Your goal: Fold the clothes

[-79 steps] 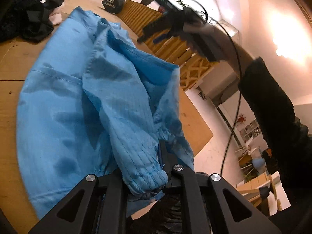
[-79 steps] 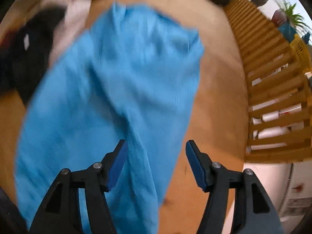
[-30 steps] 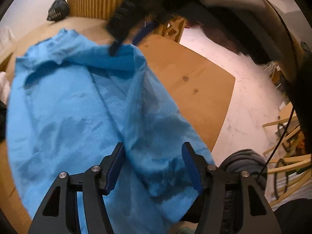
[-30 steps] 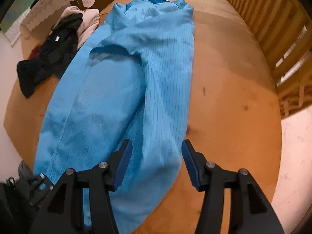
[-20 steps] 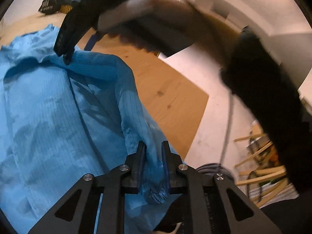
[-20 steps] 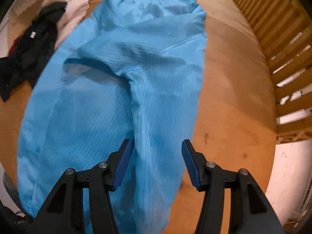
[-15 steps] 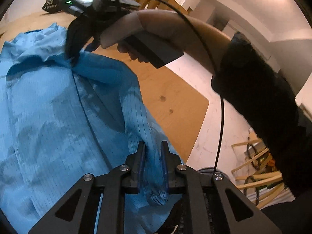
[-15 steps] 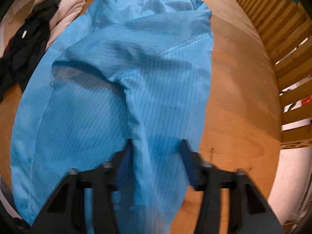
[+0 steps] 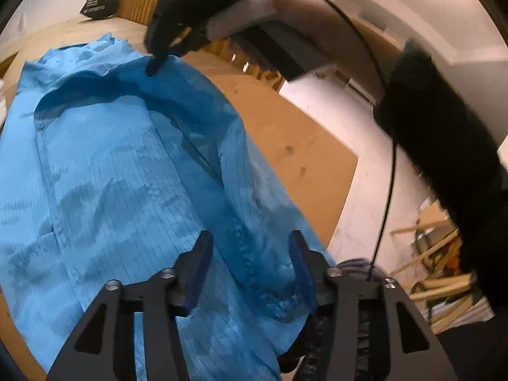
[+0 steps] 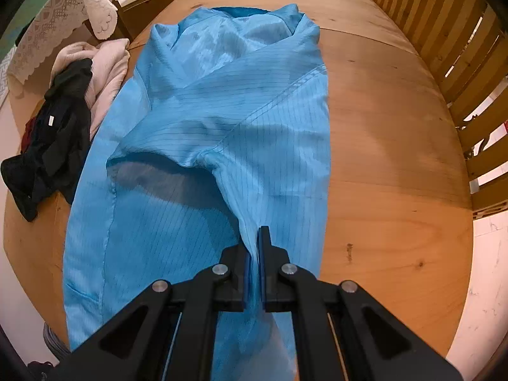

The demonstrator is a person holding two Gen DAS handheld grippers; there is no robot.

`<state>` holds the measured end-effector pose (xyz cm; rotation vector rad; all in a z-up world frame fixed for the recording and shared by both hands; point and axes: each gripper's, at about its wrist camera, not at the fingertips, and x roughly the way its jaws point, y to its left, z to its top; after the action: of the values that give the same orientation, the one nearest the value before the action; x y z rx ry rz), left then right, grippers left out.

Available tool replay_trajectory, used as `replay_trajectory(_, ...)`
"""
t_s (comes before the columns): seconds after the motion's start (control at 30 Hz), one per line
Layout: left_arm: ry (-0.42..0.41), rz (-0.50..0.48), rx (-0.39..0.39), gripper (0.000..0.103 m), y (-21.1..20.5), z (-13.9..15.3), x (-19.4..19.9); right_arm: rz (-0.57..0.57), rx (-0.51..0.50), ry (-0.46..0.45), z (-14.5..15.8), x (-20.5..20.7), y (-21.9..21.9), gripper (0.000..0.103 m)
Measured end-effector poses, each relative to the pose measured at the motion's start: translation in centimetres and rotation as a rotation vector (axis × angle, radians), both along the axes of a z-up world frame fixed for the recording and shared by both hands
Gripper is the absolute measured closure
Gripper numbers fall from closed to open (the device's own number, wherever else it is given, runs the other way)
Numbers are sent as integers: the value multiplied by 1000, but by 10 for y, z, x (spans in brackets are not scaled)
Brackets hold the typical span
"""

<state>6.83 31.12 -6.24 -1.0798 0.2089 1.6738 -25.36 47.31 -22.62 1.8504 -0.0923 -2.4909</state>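
The blue jacket [image 10: 203, 133] looks thin, soft and light, so I think it will bend and flop and slide a bit on the wood. It looks a little shiny, so it may slip out of a weak pinch. A good place to take hold seems to be a seam, a cuff or an edge, where the cloth is doubled and thicker. The right gripper [image 10: 253, 263] is closed tight on a ridge of the sleeve [image 10: 279, 171], and the cloth rises up in a little tent to where it is pinched. The left gripper [image 9: 250, 273] is opening. The low end of the sleeve lies between its two blue pads [image 9: 300, 270], but the pads do not press on it. The jacket is bright blue with thin dark lines making a grid. It lies spread out long on the round wooden bench [image 10: 397, 158], with its collar [image 10: 247, 12] at the far end. The sleeve is folded along the side of the jacket nearest the wooden slat railing [image 10: 444, 25]. There are soft wrinkles and darker shaded patches on it. A pile of dark and pale clothes [image 10: 63, 117] sits on the bench just beside the jacket, on the other side.
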Motion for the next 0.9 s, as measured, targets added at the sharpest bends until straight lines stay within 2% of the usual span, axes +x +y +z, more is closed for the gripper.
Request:
replay_trajectory(0.03, 13, -7, -19, 44, 4, -1, 2, 6, 10, -5, -2, -2, -1, 99)
replay_trajectory(0.07, 25, -14, -38, 43, 8, -1, 4, 12, 22, -9, -5, -5, -4, 98)
replay_trajectory(0.13, 16, -40, -45, 43, 15, -1, 4, 23, 39, -10, -7, -5, -7, 98)
replay_trajectory(0.2, 14, -84, -69, 49, 26, -5, 7, 25, 48, -8, -7, -4, -6, 99)
replay_trajectory(0.23, 14, -106, -82, 70, 32, -6, 9, 25, 52, -7, -8, -3, -5, 99)
replay_trajectory(0.27, 13, -129, -94, 97, 37, -8, 11, 24, 57, -6, -8, -2, -4, 99)
replay_trajectory(0.3, 12, -151, -107, 102, 42, -10, 12, 23, 60, -3, -9, -1, -3, 99)
replay_trajectory(0.37, 9, -160, -93, 100, 44, -8, 14, 17, 58, 7, -9, 0, 2, 99)
replay_trajectory(0.5, -71, -136, 44, 101, 30, 13, 3, -26, -2, 53, 2, 5, 19, 100)
replay_trajectory(0.67, -129, -79, 207, 101, -17, 59, -14, -43, -100, 127, 41, 4, 18, 100)
replay_trajectory(0.8, -130, 4, 259, 101, -73, 72, -18, 25, -113, 145, 63, -4, -27, 100)
replay_trajectory(0.9, -165, 63, 238, 101, -106, 59, -20, 93, -89, 120, 54, -14, -77, 100)
